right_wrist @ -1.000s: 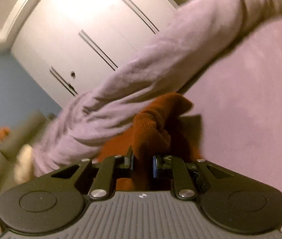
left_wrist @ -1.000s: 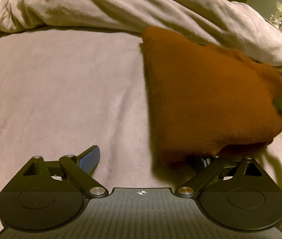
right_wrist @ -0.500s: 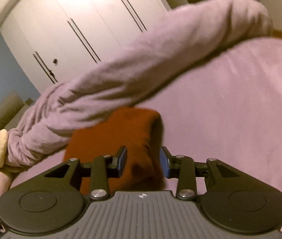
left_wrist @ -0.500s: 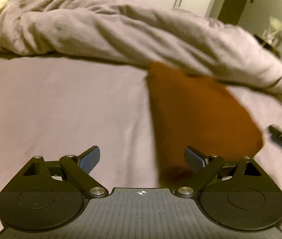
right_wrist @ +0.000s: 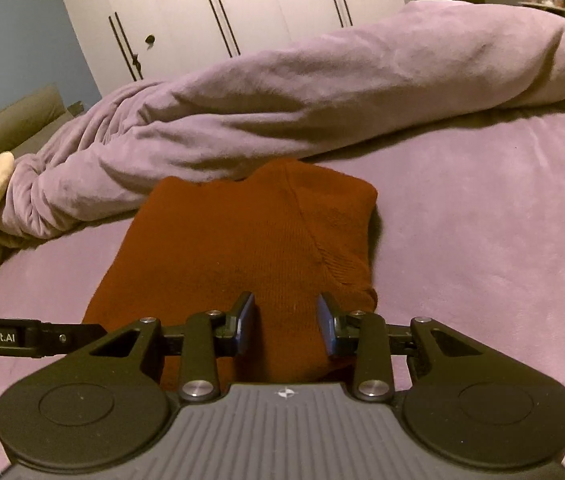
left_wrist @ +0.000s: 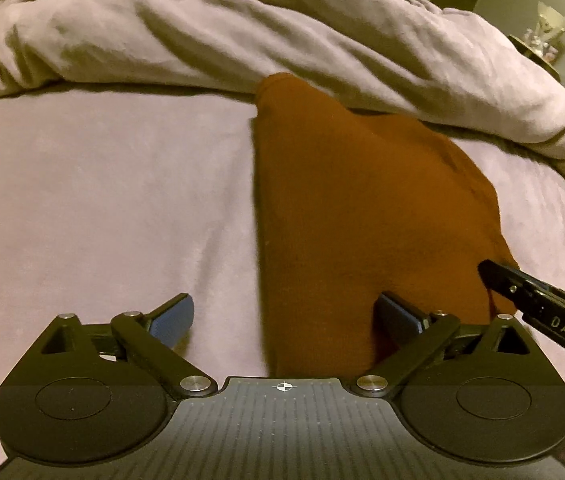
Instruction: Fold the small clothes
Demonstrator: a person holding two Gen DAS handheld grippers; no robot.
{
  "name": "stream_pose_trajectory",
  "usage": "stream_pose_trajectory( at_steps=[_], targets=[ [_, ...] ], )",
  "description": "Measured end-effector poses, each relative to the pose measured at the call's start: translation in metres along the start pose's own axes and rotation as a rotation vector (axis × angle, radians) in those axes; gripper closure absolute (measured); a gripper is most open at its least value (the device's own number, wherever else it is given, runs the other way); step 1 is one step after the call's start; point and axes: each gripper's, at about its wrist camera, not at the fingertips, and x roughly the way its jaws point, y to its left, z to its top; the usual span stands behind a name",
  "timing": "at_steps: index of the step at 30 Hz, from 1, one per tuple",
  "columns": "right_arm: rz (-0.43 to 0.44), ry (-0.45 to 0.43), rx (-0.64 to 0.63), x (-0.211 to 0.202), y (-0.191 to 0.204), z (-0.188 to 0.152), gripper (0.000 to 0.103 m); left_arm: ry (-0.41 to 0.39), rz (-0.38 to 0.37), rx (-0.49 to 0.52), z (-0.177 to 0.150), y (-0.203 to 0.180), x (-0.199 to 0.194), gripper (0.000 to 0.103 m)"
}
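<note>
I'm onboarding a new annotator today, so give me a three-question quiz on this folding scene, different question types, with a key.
1. True or false: the left gripper is clamped on the rust-brown garment.
2. Multiple choice: what lies bunched behind the garment? A) a towel B) a lilac duvet C) a cardboard box
3. Short answer: what does the garment rest on?

Key:
1. False. Its jaws stand wide and are opening; the garment's edge lies between them, unpressed.
2. B
3. The lilac bed sheet.
</note>
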Motion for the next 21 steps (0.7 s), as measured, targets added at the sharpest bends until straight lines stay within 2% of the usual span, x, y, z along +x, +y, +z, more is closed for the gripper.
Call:
stream_pose_trajectory(
  at_steps=[6,14,18,19,21],
  targets=[
    [0.0,-0.025,-0.051,0.002,0.001,-0.01,0.071,-0.034,0.007,0.046,-0.007,0.002,0.006,0.0],
    [0.01,0.004,-0.067,-0.001,0.001,-0.003,0.07,-0.026,-0.004,0.029,-0.008,0.008,0.008,0.0],
    [0.016,0.029,-0.051,-0.007,0.002,0.004,0.067,-0.005,-0.044,-0.027,-0.005,0.017,-0.001,0.0],
    [0.032,0.038,-0.03,-0.01,0.0,0.008,0.066,0.001,-0.059,-0.039,-0.004,0.021,-0.004,0.0],
    [0.083,0.045,0.042,-0.017,-0.01,0.016,0.051,-0.005,-0.094,-0.075,0.001,0.032,-0.011,0.0]
  ],
)
